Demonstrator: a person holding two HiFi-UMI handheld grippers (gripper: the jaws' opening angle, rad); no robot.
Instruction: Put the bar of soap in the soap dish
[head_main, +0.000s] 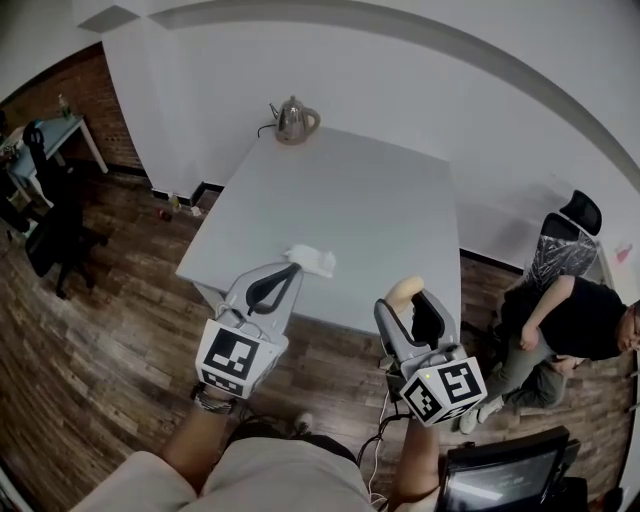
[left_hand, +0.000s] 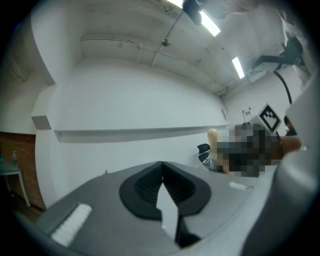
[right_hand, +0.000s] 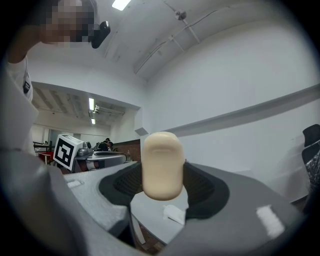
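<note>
The right gripper (head_main: 412, 301) is clamped on the bar of soap (head_main: 403, 291); in the right gripper view the pale, rounded bar of soap (right_hand: 161, 165) stands upright between the dark pads of the right gripper (right_hand: 162, 189), held by its lower part, with its top rising clear above the jaw tips. The left gripper (head_main: 292, 270) carries nothing; in the left gripper view its jaws meet at the tips of the left gripper (left_hand: 161, 167), with only a narrow wedge of space behind them.

The soap dish (head_main: 312, 260), small and white, lies on the white tabletop (head_main: 350, 195) just ahead of the left gripper's tips and slightly to their right; from the right gripper it sits ahead and to the left, apart from the soap; in the right gripper view the soap dish (right_hand: 175, 214) shows low beyond the jaws, beneath the held bar.

Far ahead of both grippers, at the tabletop's far edge, stands a metal kettle (head_main: 292, 120); well off to the right of the right gripper a person (head_main: 570, 320) sits by a black chair (head_main: 562, 240) on the wooden floor (head_main: 110, 330).
</note>
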